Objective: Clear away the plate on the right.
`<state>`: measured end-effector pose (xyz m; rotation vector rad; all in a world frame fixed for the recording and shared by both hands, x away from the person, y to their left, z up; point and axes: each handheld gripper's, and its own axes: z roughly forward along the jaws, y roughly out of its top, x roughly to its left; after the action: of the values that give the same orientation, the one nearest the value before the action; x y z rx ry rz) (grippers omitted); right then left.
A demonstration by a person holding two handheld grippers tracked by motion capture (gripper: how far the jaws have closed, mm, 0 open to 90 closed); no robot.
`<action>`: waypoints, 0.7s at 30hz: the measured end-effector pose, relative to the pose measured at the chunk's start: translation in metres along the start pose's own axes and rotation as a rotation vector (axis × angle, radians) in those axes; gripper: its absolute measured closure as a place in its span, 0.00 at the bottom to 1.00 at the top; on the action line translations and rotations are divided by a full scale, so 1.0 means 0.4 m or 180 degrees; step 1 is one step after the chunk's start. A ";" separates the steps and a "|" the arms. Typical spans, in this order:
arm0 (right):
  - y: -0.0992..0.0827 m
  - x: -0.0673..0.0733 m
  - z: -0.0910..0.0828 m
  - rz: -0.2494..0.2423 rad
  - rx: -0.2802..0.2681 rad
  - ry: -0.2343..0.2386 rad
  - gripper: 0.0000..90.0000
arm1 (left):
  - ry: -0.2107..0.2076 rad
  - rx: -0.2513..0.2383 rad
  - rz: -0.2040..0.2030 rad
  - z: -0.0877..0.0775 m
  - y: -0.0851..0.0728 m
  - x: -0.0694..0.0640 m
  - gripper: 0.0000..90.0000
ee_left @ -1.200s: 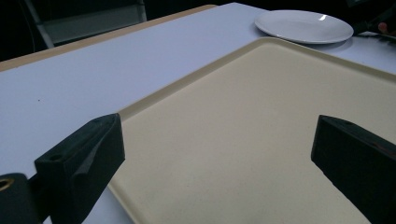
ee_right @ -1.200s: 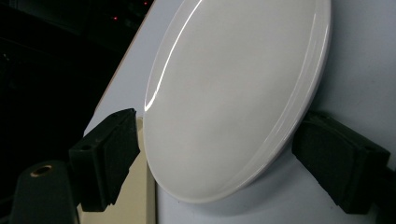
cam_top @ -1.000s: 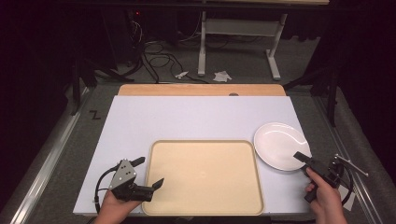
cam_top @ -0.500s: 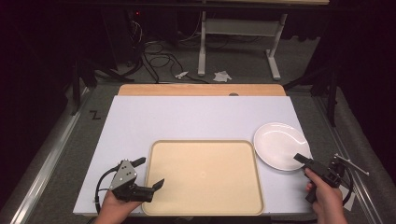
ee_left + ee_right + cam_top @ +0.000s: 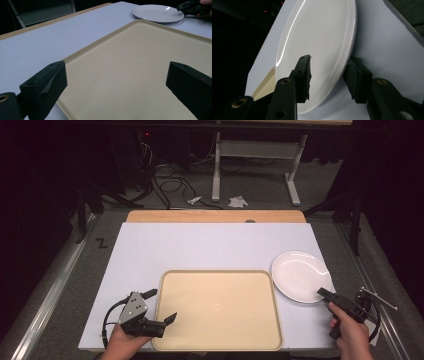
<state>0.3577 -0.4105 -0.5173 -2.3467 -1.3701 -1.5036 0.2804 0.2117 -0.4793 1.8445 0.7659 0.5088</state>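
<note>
Nearest the person, at about 7 o'clock on the white table, the left gripper rests in the hand with its jaws wide apart and nothing between them; they straddle the near-left corner of the beige tray, which lies flat at 6 o'clock with nothing in it. In the left gripper view the tray spreads bare between the two black jaws. At about 4 o'clock the right gripper reaches in at the near rim of the white plate. In the right gripper view the plate sits with its rim between the jaws, one jaw over the inner face and the other at the outer edge; the jaws have just been closing around that rim, but a gap is visible at the inner pad, so they do not clamp it. The plate holds nothing and lies on the table just beside the tray's far-right corner, at 3 o'clock. Beyond, at 12 o'clock, a wooden strip borders the table's far edge.
</note>
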 end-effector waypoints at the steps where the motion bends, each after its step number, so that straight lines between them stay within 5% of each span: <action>1: 0.000 0.000 0.000 -0.0007 0.0000 -0.0016 0.69 | -0.0001 0.0001 0.0000 0.000 0.000 0.000 0.05; 8: 0.000 0.002 0.001 -0.0074 0.0004 -0.0092 0.74 | 0.0004 0.0009 0.0019 0.001 0.000 -0.002 0.05; 21: 0.007 -0.028 0.001 0.0201 0.0041 0.0042 0.91 | -0.0001 0.0023 0.0023 0.002 -0.001 -0.002 0.05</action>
<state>0.3582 -0.4193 -0.5247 -2.3448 -1.2859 -1.4862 0.2801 0.2107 -0.4799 1.8546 0.7620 0.5109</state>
